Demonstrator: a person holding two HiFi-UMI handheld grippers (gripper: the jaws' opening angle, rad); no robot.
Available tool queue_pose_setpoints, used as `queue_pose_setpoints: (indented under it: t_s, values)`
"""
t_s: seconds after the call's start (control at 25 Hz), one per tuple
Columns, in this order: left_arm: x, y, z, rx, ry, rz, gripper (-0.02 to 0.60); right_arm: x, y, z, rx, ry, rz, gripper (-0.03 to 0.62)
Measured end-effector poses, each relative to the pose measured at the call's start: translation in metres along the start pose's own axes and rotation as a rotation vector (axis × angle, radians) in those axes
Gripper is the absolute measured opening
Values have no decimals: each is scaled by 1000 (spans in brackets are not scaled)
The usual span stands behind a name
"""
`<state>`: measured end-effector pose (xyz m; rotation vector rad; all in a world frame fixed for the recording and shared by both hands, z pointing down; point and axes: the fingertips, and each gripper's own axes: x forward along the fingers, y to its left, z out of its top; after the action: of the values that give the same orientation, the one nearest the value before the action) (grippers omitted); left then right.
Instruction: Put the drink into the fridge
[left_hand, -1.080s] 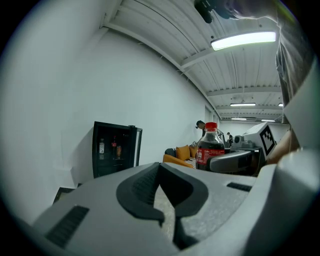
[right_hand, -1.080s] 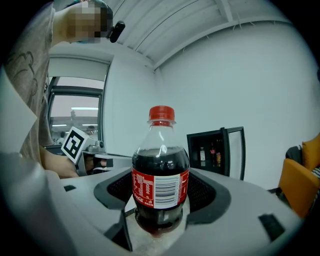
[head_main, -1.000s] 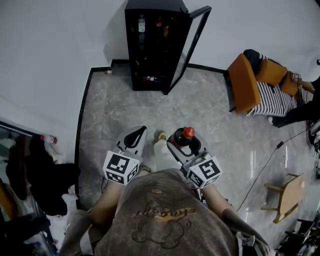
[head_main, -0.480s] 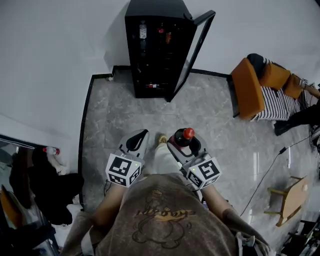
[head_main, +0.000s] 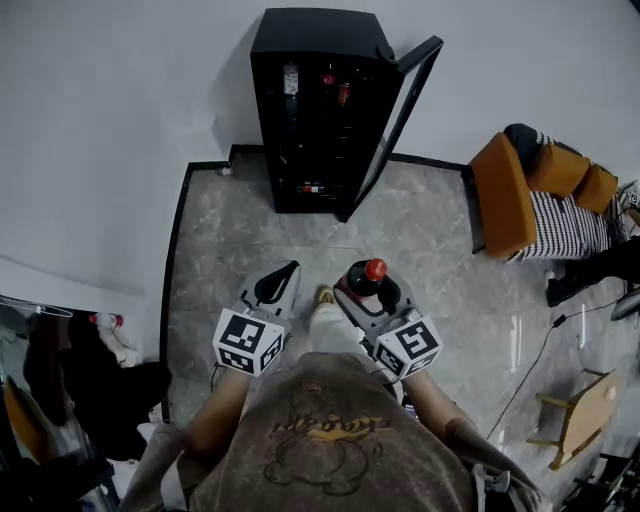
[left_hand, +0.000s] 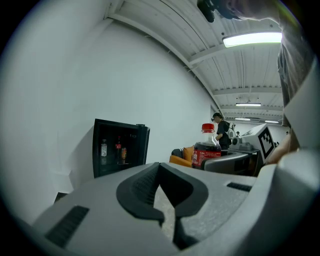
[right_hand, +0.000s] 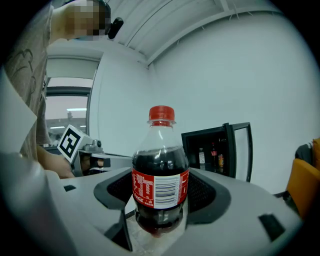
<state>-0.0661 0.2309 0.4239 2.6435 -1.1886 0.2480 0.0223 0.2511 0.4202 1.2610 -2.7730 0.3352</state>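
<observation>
A cola bottle (right_hand: 160, 185) with a red cap and red label stands upright between the jaws of my right gripper (head_main: 370, 288), which is shut on it. The same bottle (head_main: 368, 276) shows in the head view, and the bottle (left_hand: 205, 148) also appears to the right in the left gripper view. My left gripper (head_main: 272, 284) is shut with nothing in it. The black fridge (head_main: 318, 108) stands ahead against the white wall, its glass door (head_main: 392, 120) swung open to the right. Bottles and cans sit on the fridge's shelves (right_hand: 215, 156).
An orange armchair (head_main: 520, 190) with a striped cushion stands at the right. A small wooden stool (head_main: 580, 400) and a cable (head_main: 540, 330) lie on the grey floor at the right. Dark clutter (head_main: 60, 360) fills the left edge. A person (left_hand: 221, 131) stands far off.
The fridge has come lower and slightly to the right in the head view as I move toward it. Both grippers keep their hold and stance.
</observation>
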Motion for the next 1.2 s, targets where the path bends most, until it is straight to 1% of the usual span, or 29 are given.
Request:
queue_pose_setpoints:
  t_s: [0.44,0.84,1.04,1.2]
  values:
    - [81,38,38,-13,7,12,5,54,-72,29,-8,17,61,299]
    - [164,73,67,-16,-7,31,5,100,-142,48,-19,12,88,299]
    - [190,90,81,-18,-18,57,5,120,-165,55,-12,19,109,299]
    - [199,100,86,-26,-29,87,5,135,-178,58,-15,28,124,299]
